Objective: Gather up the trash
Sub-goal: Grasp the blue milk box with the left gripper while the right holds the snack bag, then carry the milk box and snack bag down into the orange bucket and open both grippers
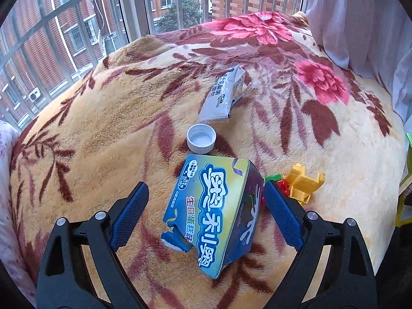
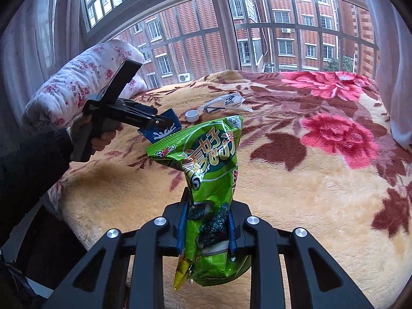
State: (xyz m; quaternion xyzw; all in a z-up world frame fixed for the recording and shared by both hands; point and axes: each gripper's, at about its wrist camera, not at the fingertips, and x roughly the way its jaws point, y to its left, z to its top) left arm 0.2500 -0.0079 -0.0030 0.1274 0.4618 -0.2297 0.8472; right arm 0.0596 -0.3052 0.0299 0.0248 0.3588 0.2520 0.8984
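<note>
A blue crushed carton [image 1: 216,211] lies on the flowered blanket [image 1: 103,118], between the fingers of my open left gripper [image 1: 206,195]; the pads stand on either side, the right one near or at its edge. Beyond it lie a white bottle cap [image 1: 201,138] and a grey-white wrapper [image 1: 224,95]. My right gripper [image 2: 206,206] is shut on a green snack bag [image 2: 208,170] and holds it upright above the blanket. In the right wrist view the left gripper [image 2: 159,122] sits at the blue carton [image 2: 164,128], with the cap [image 2: 191,116] and wrapper [image 2: 224,103] behind.
A yellow and red toy [image 1: 301,182] lies right of the carton. A rolled flowered quilt [image 2: 77,82] sits at the bed's left end. A barred window [image 2: 231,25] and curtains [image 1: 360,25] stand behind. The bed edge [image 2: 77,221] drops off at lower left.
</note>
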